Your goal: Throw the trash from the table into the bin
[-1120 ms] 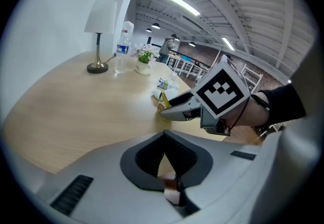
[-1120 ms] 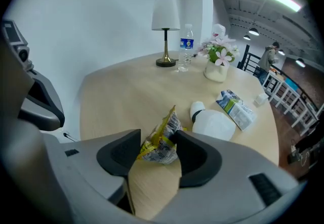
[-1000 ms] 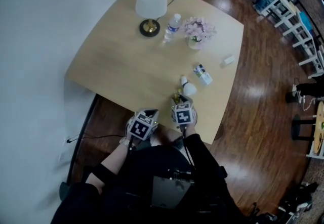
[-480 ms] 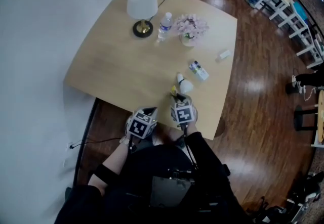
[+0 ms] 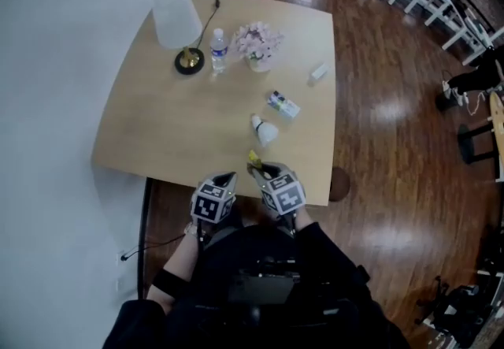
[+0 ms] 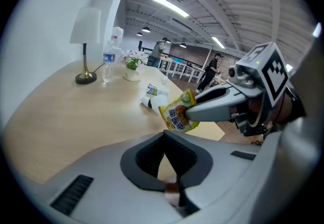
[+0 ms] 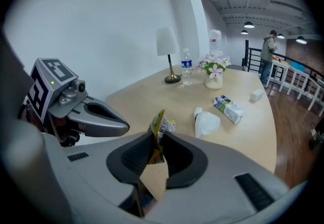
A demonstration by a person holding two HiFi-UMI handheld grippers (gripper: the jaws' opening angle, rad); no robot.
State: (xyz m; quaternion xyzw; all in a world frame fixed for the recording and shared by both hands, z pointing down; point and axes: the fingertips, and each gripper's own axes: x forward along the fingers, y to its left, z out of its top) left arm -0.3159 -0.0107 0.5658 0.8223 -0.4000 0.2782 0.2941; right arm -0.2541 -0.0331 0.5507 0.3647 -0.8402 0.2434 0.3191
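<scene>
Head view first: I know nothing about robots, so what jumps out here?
A crinkled yellow snack wrapper stands out, pinched in the right gripper, whose jaws have just been closing on it, near the front edge of the light wooden table. Further along lie a crumpled white plastic bottle and a small white carton, with a white-shaded lamp at the far corner.

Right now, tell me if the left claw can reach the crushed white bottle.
Probably yes: the left claw is empty, with bare table between it and the crushed white bottle; the right claw, gripping a yellow packet, sits alongside.
</scene>
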